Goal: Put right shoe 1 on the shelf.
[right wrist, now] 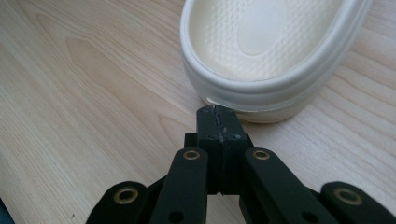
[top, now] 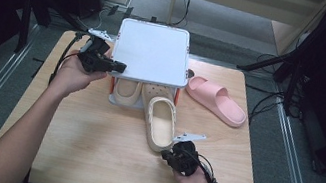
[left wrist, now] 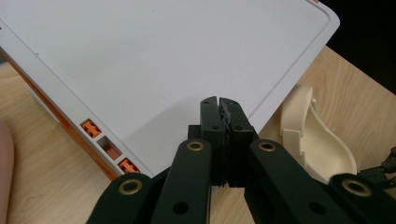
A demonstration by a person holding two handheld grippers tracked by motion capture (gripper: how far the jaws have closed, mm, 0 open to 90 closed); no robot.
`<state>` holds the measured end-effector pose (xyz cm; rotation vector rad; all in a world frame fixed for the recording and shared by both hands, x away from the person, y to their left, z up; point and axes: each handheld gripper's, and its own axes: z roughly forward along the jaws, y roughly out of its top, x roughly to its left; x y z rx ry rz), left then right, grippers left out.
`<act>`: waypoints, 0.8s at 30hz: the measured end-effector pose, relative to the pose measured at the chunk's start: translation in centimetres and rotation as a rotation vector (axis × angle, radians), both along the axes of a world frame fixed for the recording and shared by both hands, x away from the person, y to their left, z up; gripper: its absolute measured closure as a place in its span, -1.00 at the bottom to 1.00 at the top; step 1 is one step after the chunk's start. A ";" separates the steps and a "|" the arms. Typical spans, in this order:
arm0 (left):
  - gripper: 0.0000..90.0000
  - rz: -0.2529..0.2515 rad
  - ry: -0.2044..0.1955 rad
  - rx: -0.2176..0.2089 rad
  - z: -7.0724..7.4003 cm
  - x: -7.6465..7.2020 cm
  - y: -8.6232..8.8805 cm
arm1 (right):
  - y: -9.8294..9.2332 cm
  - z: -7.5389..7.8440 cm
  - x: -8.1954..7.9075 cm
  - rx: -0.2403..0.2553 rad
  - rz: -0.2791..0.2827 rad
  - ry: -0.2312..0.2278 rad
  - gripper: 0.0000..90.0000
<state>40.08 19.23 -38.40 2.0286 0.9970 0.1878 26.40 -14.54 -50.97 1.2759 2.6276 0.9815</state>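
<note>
A small rack with a white top (top: 152,51) and orange legs stands at the back of the wooden table (top: 90,145). One cream slipper (top: 126,92) lies under it. A second cream slipper (top: 160,121) sticks out from under it toward me. My left gripper (top: 117,66) is shut with nothing in it, its tips over the left edge of the white top (left wrist: 163,56). In its own view the left gripper (left wrist: 219,105) has the jaws pressed together. My right gripper (top: 167,154) is shut and empty, right at the heel of the second slipper (right wrist: 261,51); the right gripper (right wrist: 217,114) points at the heel's base.
A pink slipper (top: 218,100) lies on the table to the right of the rack. Bare wood spreads across the near half of the table. Dark stands and cables surround the table on the floor.
</note>
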 end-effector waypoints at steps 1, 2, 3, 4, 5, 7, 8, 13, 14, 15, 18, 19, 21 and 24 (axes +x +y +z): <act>0.98 0.000 -0.001 0.001 0.0 0.0 0.0 | 0.2 0.1 0.0 0.003 0.002 0.000 1.00; 0.98 0.000 -0.001 0.000 0.0 -0.1 0.0 | 0.4 0.2 0.0 0.004 0.008 -0.006 1.00; 0.98 0.000 -0.002 0.000 0.0 -0.1 0.0 | 0.6 0.2 0.1 0.006 0.015 -0.016 1.00; 0.98 0.000 -0.002 0.000 0.0 -0.1 0.0 | 0.8 0.3 0.1 0.008 0.022 -0.027 1.00; 0.98 0.000 -0.004 0.002 0.0 -0.1 0.0 | 1.0 0.4 0.1 0.010 0.023 -0.034 1.00; 0.98 0.003 -0.008 0.002 0.0 -0.2 0.0 | 1.5 0.6 0.4 0.032 0.032 -0.052 1.00; 0.98 0.003 -0.010 0.004 0.0 -0.2 0.0 | 1.7 0.7 0.5 0.035 0.033 -0.056 1.00; 0.98 0.004 -0.013 0.001 -0.1 -0.3 0.0 | 2.8 0.9 1.8 0.038 0.044 -0.103 1.00; 0.98 0.004 -0.014 0.001 -0.1 -0.3 0.0 | 3.0 0.9 2.0 0.033 0.044 -0.114 1.00; 0.98 0.006 -0.013 0.000 -0.1 -0.3 0.0 | 3.1 0.9 2.3 0.027 0.046 -0.119 1.00; 0.98 0.004 -0.012 0.002 -0.1 -0.4 0.1 | 3.5 0.8 3.2 0.026 0.040 -0.135 1.00; 0.98 0.003 -0.011 0.001 -0.1 -0.4 0.1 | 3.6 0.7 3.5 0.026 0.041 -0.140 1.00; 0.98 0.003 -0.012 0.003 -0.1 -0.4 0.1 | 3.8 0.6 4.2 0.011 0.039 -0.144 1.00; 0.98 -0.001 -0.012 0.011 0.0 -0.3 0.0 | 4.0 0.8 4.9 0.012 0.022 -0.162 1.00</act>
